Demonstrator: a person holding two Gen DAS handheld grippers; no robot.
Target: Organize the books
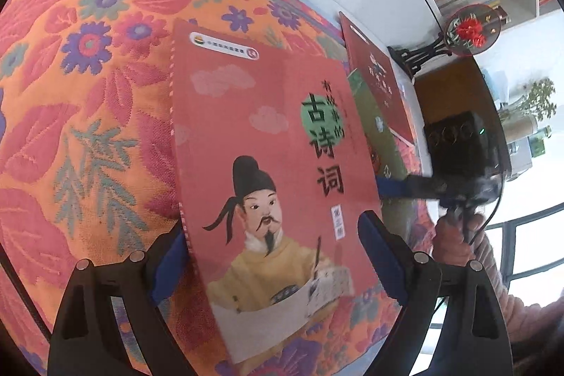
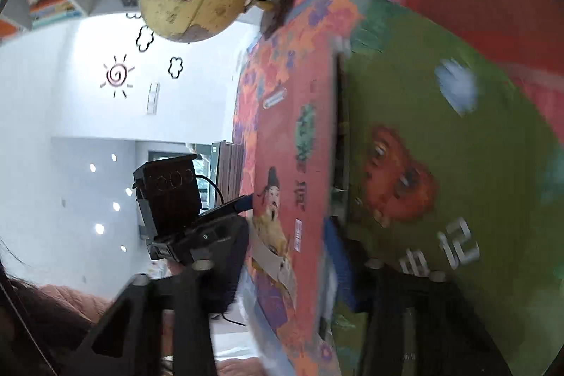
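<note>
Red book: salmon-red paperback picture book (image 1: 268,143) w/ a robed scholar on the cover — flat on the floral orange woven cloth (image 1: 88,87), long axis running away from the left gripper (image 1: 278,256).
L claw: spread wide, a blue pad each side of the cover's near end, no squeeze seen.
R claw: right gripper (image 2: 292,270) narrowed near the green book (image 2: 440,182) — grip can't be told.
Writing: 古诗词.

The left gripper (image 1: 278,256) is standing at the bottom of its frame, jaws spread wide; the right gripper (image 2: 289,273) is sitting low in its own view, jaws drawn narrow. A hand (image 1: 454,235) in a pink sleeve is gripping its handle at lower right.
</note>
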